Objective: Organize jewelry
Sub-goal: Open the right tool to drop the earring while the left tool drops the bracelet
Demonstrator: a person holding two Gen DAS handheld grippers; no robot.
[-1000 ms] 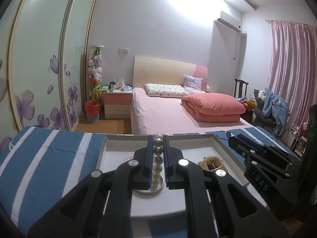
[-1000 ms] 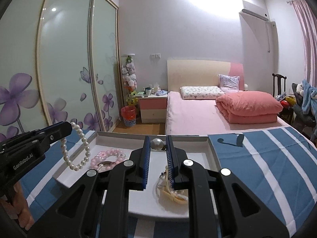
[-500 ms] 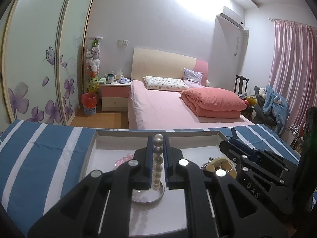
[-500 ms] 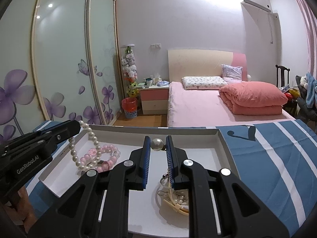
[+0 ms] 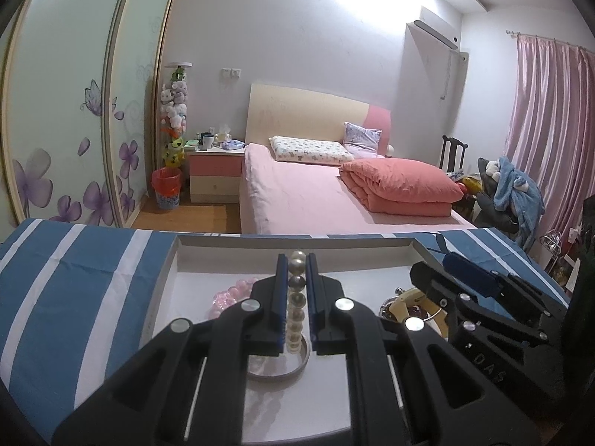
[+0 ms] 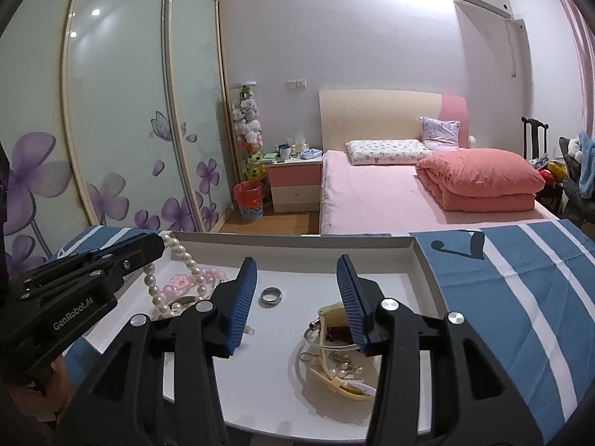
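Note:
A white tray [image 6: 297, 237] with a grey rim lies on the striped cloth. My left gripper [image 5: 297, 264] is shut on a pearl strand [image 5: 296, 299], which hangs as a loop [image 6: 174, 275] from its tip [image 6: 156, 249] over the tray's left part. Below the loop lie a pink bead bracelet [image 6: 182, 280] and a silver bangle [image 5: 279, 366]. My right gripper [image 6: 297, 297] is opening, its blue pads wide apart. A silver ring [image 6: 270, 294] lies free on the tray floor between them. In the left wrist view the right gripper [image 5: 438, 267] reaches in from the right.
A cream bangle with earrings and small pieces [image 6: 334, 368] lies in the tray under the right finger. The blue and white striped cloth [image 6: 520, 297] spreads around the tray. Beyond the table stand a pink bed [image 6: 409, 193] and a wardrobe with flower-painted doors [image 6: 111, 130].
The right jaws have spread apart, and the ring they pinched now lies on the tray. The left gripper has sunk a little toward the tray with the pearls.

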